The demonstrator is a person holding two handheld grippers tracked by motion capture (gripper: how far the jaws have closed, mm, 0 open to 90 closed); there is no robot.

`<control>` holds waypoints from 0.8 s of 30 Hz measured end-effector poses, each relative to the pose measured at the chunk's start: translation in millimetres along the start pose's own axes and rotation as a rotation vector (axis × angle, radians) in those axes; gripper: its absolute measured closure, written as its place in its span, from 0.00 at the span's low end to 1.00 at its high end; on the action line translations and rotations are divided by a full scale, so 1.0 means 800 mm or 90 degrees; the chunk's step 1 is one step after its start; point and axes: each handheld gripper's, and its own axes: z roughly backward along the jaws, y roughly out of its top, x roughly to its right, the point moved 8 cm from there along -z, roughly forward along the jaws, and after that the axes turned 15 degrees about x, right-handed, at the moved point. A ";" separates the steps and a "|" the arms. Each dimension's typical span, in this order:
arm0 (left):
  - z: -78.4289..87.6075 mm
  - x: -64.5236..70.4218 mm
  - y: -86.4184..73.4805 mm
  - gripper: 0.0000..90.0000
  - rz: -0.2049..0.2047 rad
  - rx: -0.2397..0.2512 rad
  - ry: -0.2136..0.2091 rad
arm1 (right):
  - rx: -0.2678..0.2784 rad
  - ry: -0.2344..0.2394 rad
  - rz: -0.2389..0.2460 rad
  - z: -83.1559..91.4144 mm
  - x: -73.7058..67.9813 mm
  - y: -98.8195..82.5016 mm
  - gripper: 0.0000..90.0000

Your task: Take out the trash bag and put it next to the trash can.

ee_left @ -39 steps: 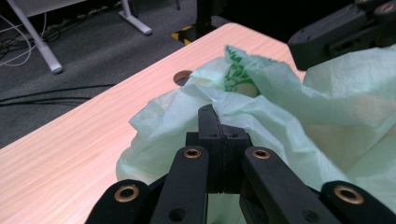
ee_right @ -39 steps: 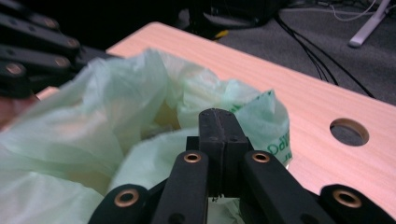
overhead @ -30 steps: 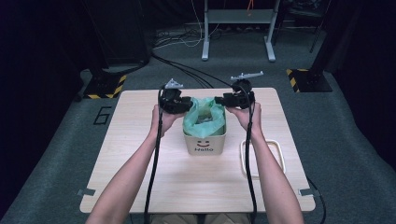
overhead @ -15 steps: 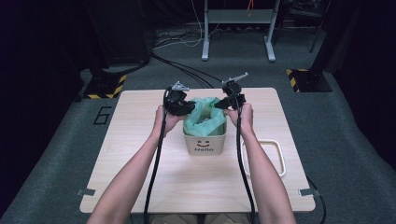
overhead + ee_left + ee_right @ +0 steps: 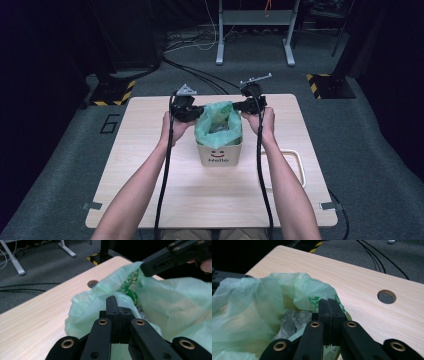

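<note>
The green bag (image 5: 217, 120) hides the bin's (image 5: 219, 152) contents.

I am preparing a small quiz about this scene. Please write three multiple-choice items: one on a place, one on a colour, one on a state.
1. Where is the bag?
A. inside the box
B. flat on the table
C. on the floor

2. What colour is the bag?
A. red
B. light green
C. black

3. How is the left tool?
A. wide open, apart from the bag
B. lying on the table
C. shut on the bag's edge

Answers:
1 A, the bag lines the box and rises above its rim.
2 B, the thin plastic looks pale green in all views.
3 C, its jaws meet with the green film pinched between them; the right tool does likewise.
</note>
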 end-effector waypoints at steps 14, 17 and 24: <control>0.001 0.021 -0.026 0.99 -0.001 -0.022 -0.050 | -0.020 0.068 0.028 0.013 -0.036 -0.021 0.89; 0.004 0.022 -0.035 0.99 0.003 -0.025 -0.053 | 0.062 0.079 0.006 0.022 -0.027 -0.002 0.71; 0.011 0.012 -0.036 0.99 0.003 -0.024 -0.039 | -0.005 0.029 0.008 -0.012 -0.007 0.003 0.41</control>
